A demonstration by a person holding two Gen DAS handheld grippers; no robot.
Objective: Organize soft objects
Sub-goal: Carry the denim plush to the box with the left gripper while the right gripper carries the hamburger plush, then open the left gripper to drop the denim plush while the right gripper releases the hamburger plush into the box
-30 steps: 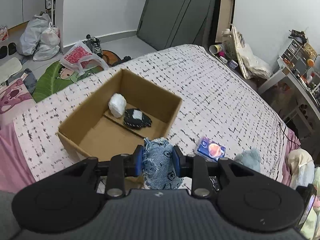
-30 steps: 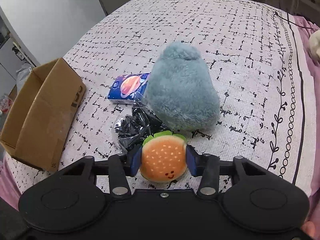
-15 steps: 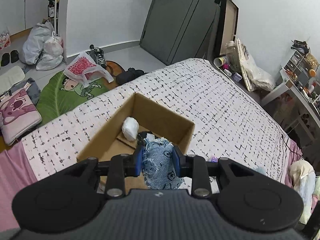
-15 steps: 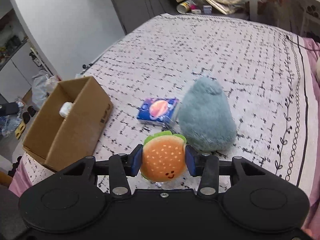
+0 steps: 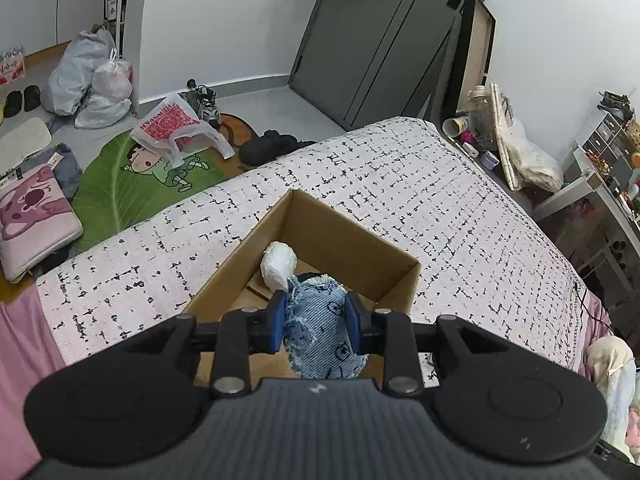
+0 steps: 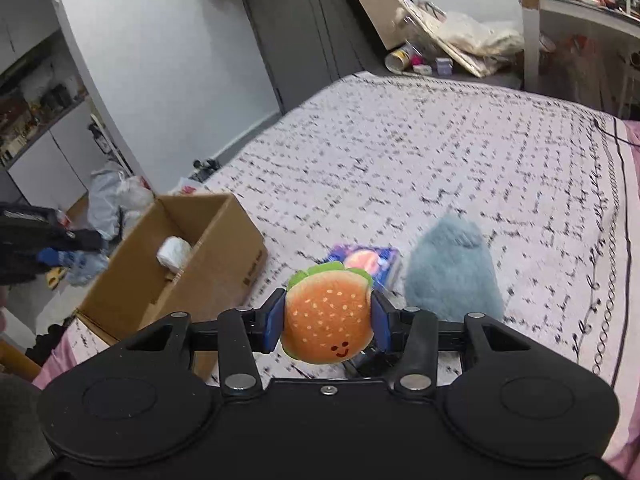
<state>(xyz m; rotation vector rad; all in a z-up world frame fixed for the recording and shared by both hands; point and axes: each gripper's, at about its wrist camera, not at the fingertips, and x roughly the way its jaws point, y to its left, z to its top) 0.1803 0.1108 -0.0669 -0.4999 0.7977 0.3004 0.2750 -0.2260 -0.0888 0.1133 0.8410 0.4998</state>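
Observation:
My left gripper [image 5: 316, 318] is shut on a blue denim soft toy [image 5: 318, 332] and holds it above the near side of an open cardboard box [image 5: 352, 244] on the bed. A white soft bundle [image 5: 279, 266] lies inside the box; it also shows in the right wrist view [image 6: 174, 253]. My right gripper [image 6: 328, 320] is shut on a plush hamburger [image 6: 328, 320], raised above the bed to the right of the box [image 6: 224, 240]. A grey-blue fluffy plush [image 6: 452, 272] and a blue packet with a planet print [image 6: 366, 258] lie on the bed beyond it.
The bed has a white cover with black marks [image 5: 400, 184] and a pink edge [image 5: 16, 344]. Bags [image 5: 92, 80], a green leaf mat [image 5: 132, 184] and shoes [image 5: 272, 146] lie on the floor. A cluttered desk [image 5: 600, 184] stands at the right.
Both grippers have risen with their toys. The left one has moved over the box. The right view has swung left and up, and the box has come closer to it.

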